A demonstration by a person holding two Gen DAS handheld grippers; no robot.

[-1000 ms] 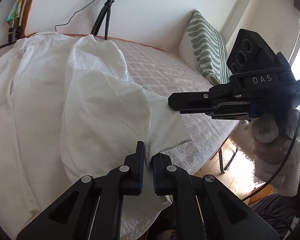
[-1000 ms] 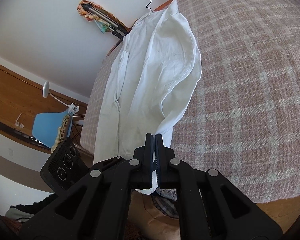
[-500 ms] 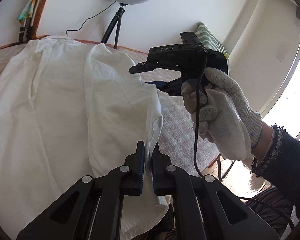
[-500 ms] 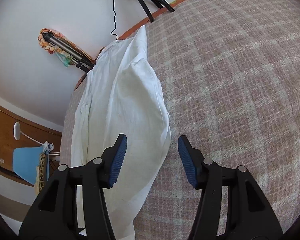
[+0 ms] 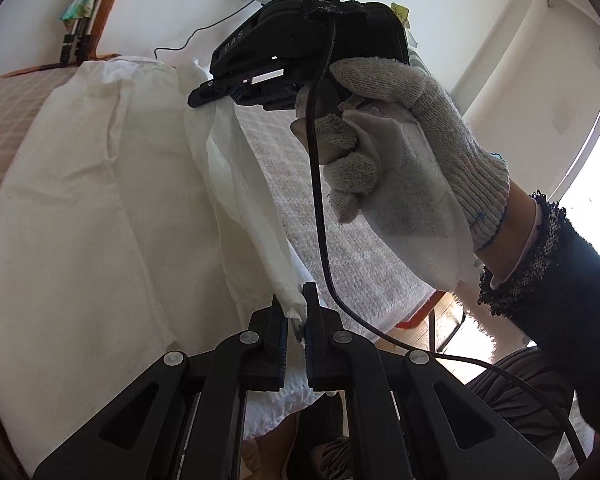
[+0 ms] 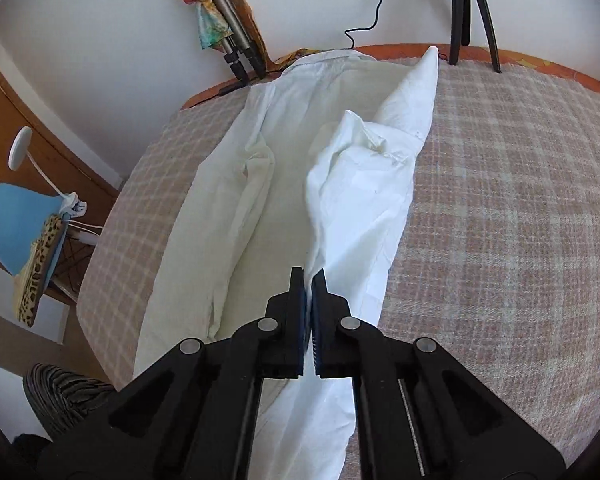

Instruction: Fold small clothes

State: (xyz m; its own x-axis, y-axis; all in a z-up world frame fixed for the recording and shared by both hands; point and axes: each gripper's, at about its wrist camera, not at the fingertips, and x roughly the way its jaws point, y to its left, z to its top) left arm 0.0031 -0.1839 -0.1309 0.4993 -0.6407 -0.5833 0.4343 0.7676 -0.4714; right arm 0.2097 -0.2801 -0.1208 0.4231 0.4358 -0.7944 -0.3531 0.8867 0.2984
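A checked bedspread (image 6: 500, 200) covered the bed against a white wall, with the white shirt (image 6: 360, 208) laid lengthwise on it, its long axis running away from both grippers. The left gripper (image 5: 296, 320) pinched the near end of the folded edge. The right gripper (image 6: 307, 280), jaws just closed, pinched the same edge farther along, nearer the collar.

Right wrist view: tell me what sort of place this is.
Most likely a bedroom or home studio: a white shirt lies on a bed with a plaid blanket, a blue chair at a wooden desk, and tripod legs against the wall.
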